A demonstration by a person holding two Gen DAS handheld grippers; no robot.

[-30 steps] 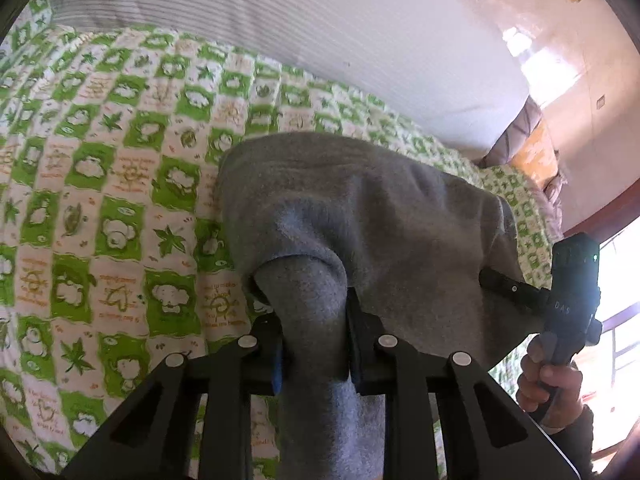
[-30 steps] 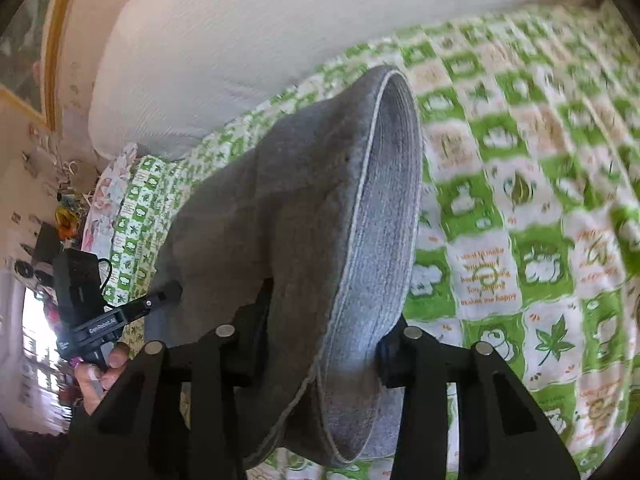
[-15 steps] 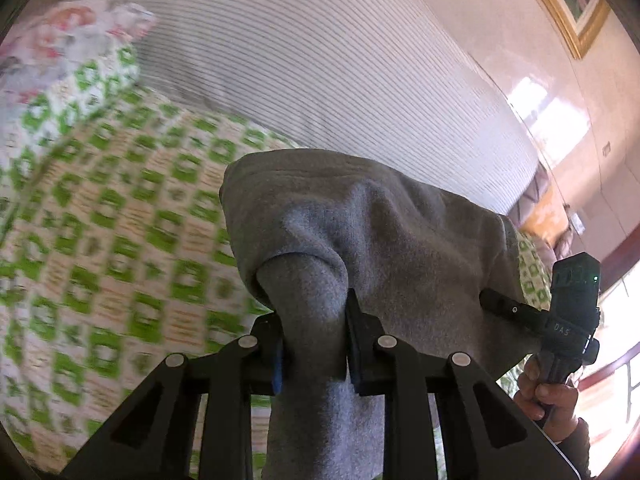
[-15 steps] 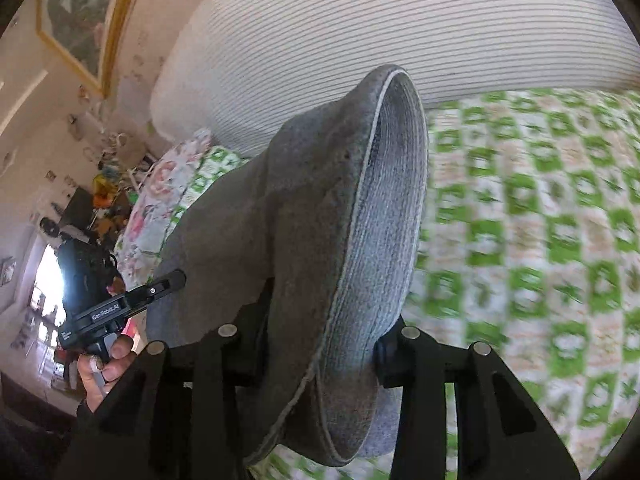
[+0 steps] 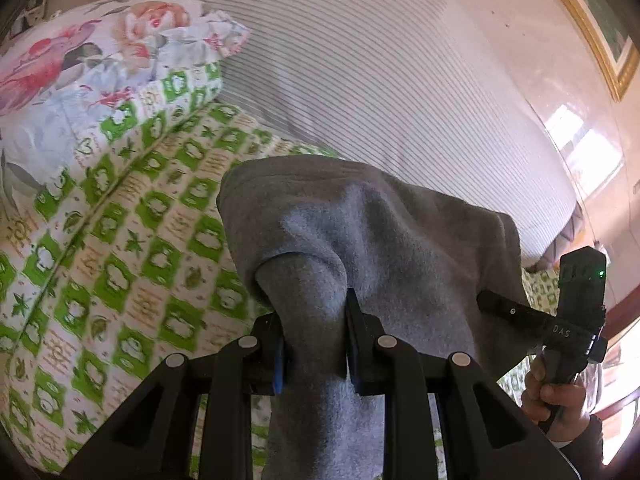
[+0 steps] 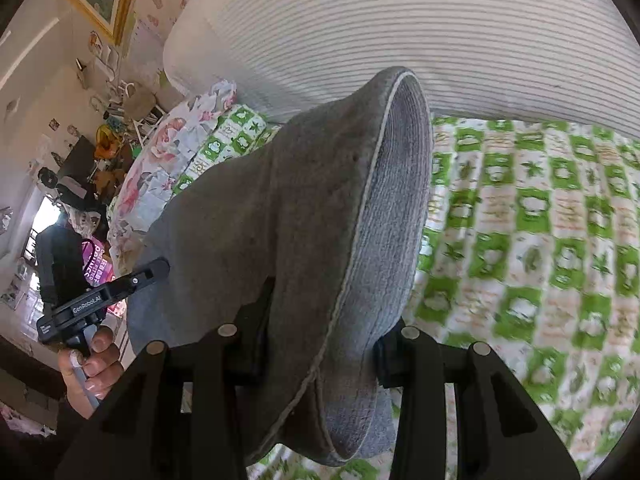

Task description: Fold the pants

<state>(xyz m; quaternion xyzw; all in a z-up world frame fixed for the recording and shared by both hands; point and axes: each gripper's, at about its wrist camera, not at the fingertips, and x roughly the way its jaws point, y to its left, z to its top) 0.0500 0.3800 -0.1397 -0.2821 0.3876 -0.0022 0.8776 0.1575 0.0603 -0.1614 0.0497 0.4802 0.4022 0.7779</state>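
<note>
Bedroom: bed [image 5: 120, 248] w/ green-and-white check sheet fills the lower left of the left wrist view; striped headboard [image 5: 380, 80] runs across the top, floral pillow [image 5: 80, 64] at upper left, gold picture frame [image 5: 592, 28] at upper right.

Pants [image 5: 380, 240], grey fleece, are off the bed, held up in the air btw both grippers. Left gripper [image 5: 314, 344], bottom centre of its view, is clamped on a bunched roll of the fabric, jaws pressed to either side. Right gripper [image 6: 320, 344], bottom centre of its own view, has a thick fold w/ the ribbed band btw its jaws; cloth fills the gap, so it reads as clamped too. Each gripper also shows at the far side edge of the other's view, so the 2 grips sit at opposite ends of one stretched edge.

Key relation, as a judgement: that held edge runs side to side btw the grippers, the rest of the pants hangs below, mostly out of sight, and the bed lies below and ahead of both. Neither hand looks nearer to the bed. Laying down likely needs both grippers lowered together, edge kept taut and level.
</note>
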